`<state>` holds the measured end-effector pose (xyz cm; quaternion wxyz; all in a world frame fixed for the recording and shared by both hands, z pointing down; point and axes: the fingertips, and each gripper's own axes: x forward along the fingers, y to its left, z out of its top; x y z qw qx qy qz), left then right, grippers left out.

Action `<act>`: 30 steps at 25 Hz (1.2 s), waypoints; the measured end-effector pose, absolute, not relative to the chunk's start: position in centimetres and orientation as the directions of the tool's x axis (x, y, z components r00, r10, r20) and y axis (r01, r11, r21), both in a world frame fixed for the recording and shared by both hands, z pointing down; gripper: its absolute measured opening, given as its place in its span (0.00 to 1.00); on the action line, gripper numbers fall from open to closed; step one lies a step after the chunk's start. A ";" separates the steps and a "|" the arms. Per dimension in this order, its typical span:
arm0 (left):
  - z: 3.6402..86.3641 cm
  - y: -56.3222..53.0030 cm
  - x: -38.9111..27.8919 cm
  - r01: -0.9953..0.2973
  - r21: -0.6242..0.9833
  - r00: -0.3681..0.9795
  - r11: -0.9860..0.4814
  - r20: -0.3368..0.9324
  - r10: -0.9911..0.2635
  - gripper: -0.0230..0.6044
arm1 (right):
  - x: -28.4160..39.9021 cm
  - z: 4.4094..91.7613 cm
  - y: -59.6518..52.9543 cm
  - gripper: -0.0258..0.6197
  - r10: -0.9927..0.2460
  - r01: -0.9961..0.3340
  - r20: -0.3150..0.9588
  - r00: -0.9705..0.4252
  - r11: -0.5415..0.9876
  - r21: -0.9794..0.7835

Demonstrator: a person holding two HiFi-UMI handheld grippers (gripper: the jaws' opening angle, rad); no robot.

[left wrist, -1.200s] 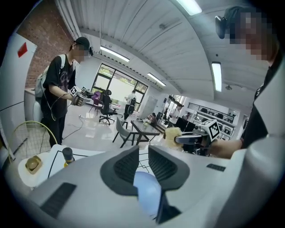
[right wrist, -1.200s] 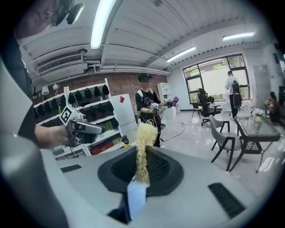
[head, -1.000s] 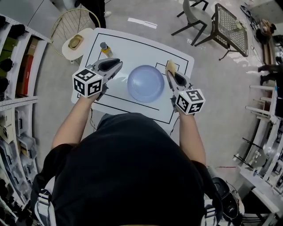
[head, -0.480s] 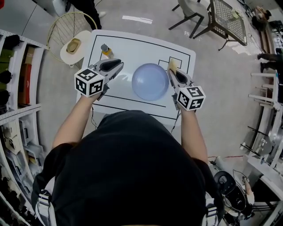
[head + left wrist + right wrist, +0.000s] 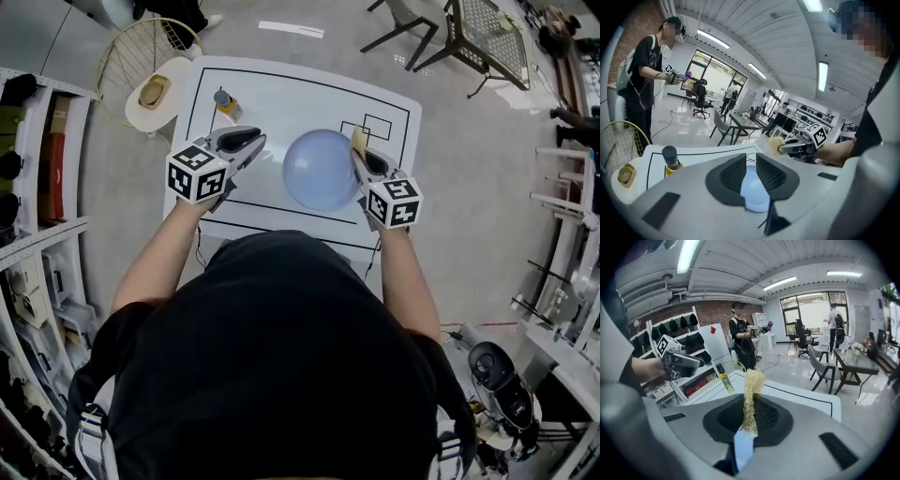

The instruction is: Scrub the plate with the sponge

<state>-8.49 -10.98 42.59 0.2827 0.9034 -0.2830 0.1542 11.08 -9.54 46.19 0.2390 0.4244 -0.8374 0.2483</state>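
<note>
A light blue plate (image 5: 322, 170) lies on the white table (image 5: 272, 94), between the two grippers. My right gripper (image 5: 360, 152) is shut on a yellow sponge (image 5: 357, 138), which stands at the plate's right rim. In the right gripper view the sponge (image 5: 751, 394) sticks up from the closed jaws, with the plate (image 5: 742, 446) just below. My left gripper (image 5: 251, 141) hovers left of the plate, apart from it. Its jaws stand a narrow gap apart with nothing between them. The plate (image 5: 752, 192) shows through that gap in the left gripper view, with the sponge (image 5: 776, 144) beyond.
A small bottle with a yellow label (image 5: 223, 100) stands at the table's far left. A round white stool (image 5: 155, 94) and a yellow hoop stand off the table's left corner. Shelves (image 5: 37, 187) line the left. Chairs and a mesh table (image 5: 487, 42) stand beyond. Another person (image 5: 649, 70) stands farther off.
My right gripper has carried the sponge left, up to the plate's right rim. The left gripper and the plate have stayed about where they were on the table.
</note>
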 end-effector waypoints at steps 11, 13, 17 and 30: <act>48.1 -10.9 -7.2 -0.586 0.450 0.788 -0.674 0.510 -0.345 0.16 | 8.8 52.0 -9.1 0.09 -0.476 -0.791 0.699 -0.534 0.573 -0.214; 49.2 -10.5 -6.8 -0.579 0.455 0.787 -0.677 0.527 -0.320 0.18 | 8.0 53.2 -8.7 0.09 -0.448 -0.778 0.713 -0.540 0.589 -0.219; 51.7 -9.7 -6.5 -0.577 0.451 0.771 -0.681 0.575 -0.273 0.22 | 6.7 55.2 -8.0 0.09 -0.398 -0.755 0.737 -0.547 0.615 -0.228; 58.2 -7.5 -5.2 -0.563 0.525 0.764 -0.638 0.625 -0.160 0.23 | 2.9 60.4 -6.1 0.09 -0.249 -0.669 0.793 -0.556 0.701 -0.248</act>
